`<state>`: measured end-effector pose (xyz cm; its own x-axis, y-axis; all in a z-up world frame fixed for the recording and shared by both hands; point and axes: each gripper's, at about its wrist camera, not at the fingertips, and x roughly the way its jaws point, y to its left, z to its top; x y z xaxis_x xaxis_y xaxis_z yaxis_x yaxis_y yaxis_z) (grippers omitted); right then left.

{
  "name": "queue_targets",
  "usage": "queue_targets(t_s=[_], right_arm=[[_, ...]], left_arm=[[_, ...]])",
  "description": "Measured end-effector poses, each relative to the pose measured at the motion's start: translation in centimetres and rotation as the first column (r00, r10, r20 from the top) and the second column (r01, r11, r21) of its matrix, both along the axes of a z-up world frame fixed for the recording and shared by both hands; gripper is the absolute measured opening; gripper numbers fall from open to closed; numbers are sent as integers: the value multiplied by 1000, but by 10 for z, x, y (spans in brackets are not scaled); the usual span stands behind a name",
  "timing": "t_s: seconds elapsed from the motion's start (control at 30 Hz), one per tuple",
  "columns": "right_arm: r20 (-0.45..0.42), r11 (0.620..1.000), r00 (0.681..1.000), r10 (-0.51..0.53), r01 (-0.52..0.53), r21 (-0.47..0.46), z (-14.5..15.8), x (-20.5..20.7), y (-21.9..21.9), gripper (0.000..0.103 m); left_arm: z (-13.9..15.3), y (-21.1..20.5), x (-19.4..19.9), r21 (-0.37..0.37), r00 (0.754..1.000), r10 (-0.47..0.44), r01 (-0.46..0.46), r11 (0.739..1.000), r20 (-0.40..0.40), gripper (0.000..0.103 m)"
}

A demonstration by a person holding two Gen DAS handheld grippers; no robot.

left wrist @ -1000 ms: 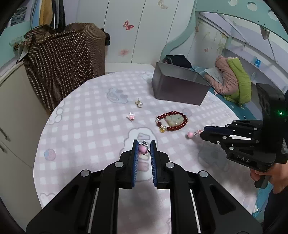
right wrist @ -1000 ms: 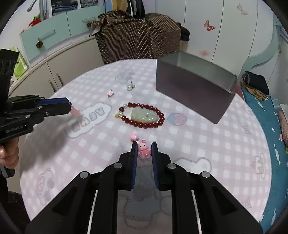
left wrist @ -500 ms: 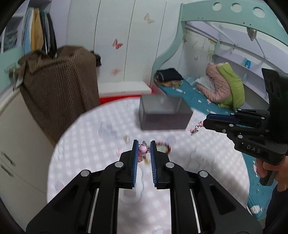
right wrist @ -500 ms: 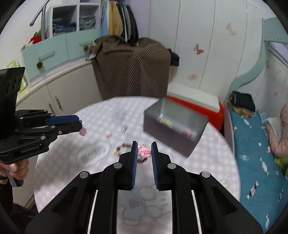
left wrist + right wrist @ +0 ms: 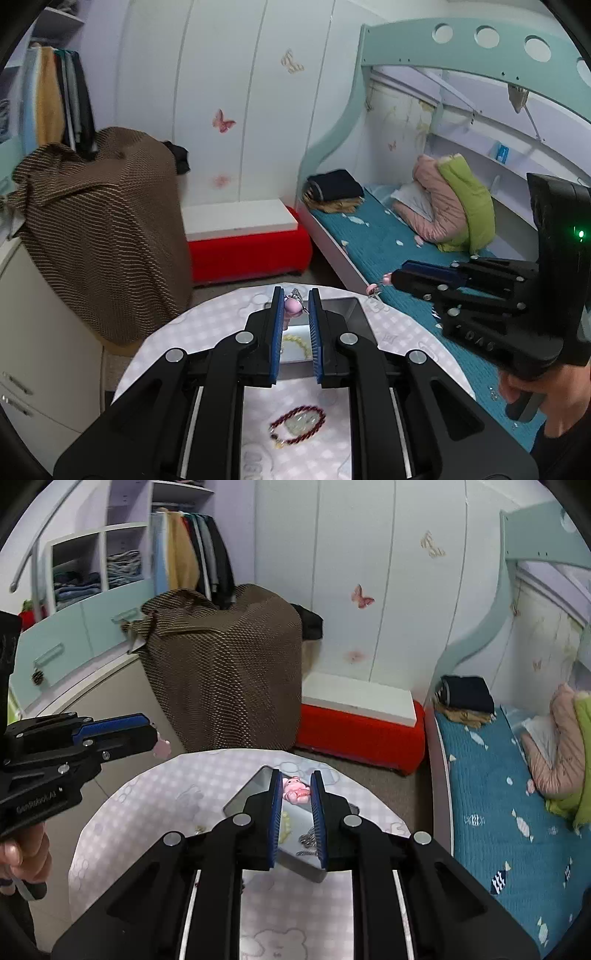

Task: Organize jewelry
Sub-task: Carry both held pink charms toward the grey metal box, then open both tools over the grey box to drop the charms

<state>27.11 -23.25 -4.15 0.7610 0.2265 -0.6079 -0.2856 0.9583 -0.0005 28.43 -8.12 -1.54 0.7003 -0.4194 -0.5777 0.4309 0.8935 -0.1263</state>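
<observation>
Looking along the left gripper: its blue-padded jaws are clamped on a small pink bead earring, pinched right at the fingertips with the metal hook poking out just beyond them. Directly beneath the fingers sits the open grey jewelry box on the round table with its pink-checked cloth; a yellowish chain is visible inside the box between the pads. Nearer the camera, between the gripper's arms, a dark red bead bracelet with a pale green pendant lies flat on the cloth. To the right, the right gripper hangs above the table's far right edge, a hand on its grip, with something small and pink at its tip.

Along the right gripper: jaws are closed on a pink pig charm, held at the very tips between both pads. The grey jewelry box lies below and just behind the fingers, with a yellow piece and a silvery chain inside. At left, the left gripper is held above the table edge, its pink bead earring blurred at the tip.
</observation>
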Motion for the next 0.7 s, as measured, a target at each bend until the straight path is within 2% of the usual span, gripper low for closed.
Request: queue_targets(t_s=[0.17,0.33,0.5,0.57,0.6,0.63,0.7], right_arm=[[-57,999,998,-30,32,25,-9,23,-7,14],[-108,998,993,-45,51,46,-20,38,-11,14],[-144,995,988,-61,71,65,-29,46,-17,15],[-154,993,985,-72,85,77,-31,46,-20,15],[-160,993,984,-75,89,82,-31,48,-21,20],[-164,991,983,-81,97,89,-32,47,-22,24],[-166,990,982,-91,108,95,-32,47,-24,34]], left_arm=[[-17,-25,45,7,994,-26,27,1000,-102,14],[-42,-36,72,0,983,-29,30,1000,-179,14],[-52,-39,81,4,979,-19,20,1000,-205,15],[-54,-36,81,9,977,-3,5,1000,-212,35],[-54,-33,80,6,978,13,-12,1000,-206,56],[-53,-30,80,7,980,25,-24,1000,-198,70],[-50,-24,76,6,982,50,-50,999,-180,77]])
